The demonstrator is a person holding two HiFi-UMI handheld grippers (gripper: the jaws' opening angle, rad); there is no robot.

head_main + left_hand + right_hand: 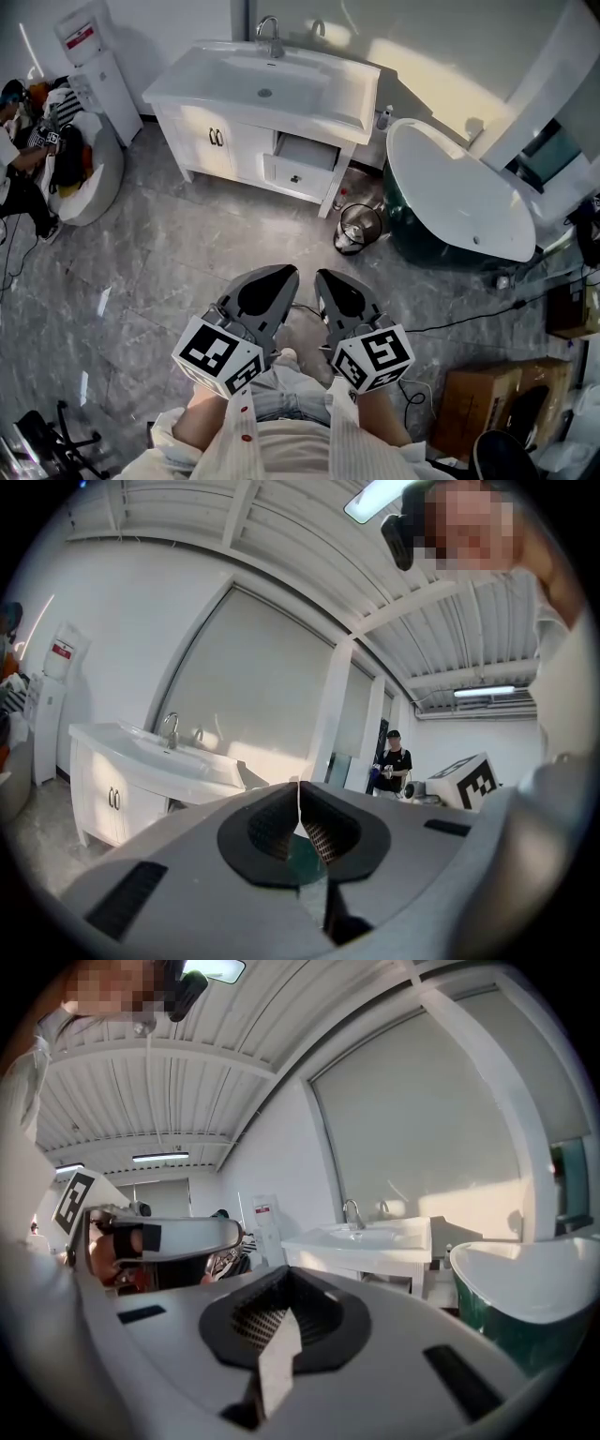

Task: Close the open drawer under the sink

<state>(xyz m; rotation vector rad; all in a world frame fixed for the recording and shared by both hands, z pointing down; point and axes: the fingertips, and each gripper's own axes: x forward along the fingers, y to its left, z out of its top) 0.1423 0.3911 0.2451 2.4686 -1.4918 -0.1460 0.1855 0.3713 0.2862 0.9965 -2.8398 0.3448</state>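
The white vanity (246,120) with its sink (264,82) stands at the far side of the grey floor. On its right side a drawer (302,161) is pulled open, the front panel out toward me. Both grippers are held close to my body, well short of the vanity. My left gripper (277,277) and right gripper (328,281) point toward it, side by side. In the left gripper view the jaws meet at the left gripper (298,787) tip, empty. The right gripper (284,1277) is likewise shut and empty, with the vanity (375,1241) ahead of it.
A white and green bathtub (459,197) stands right of the vanity, with a small bin (359,227) on the floor between. A water dispenser (94,66) and a seated person (19,159) are far left. A cable (469,319) and a cardboard box (487,398) lie at right.
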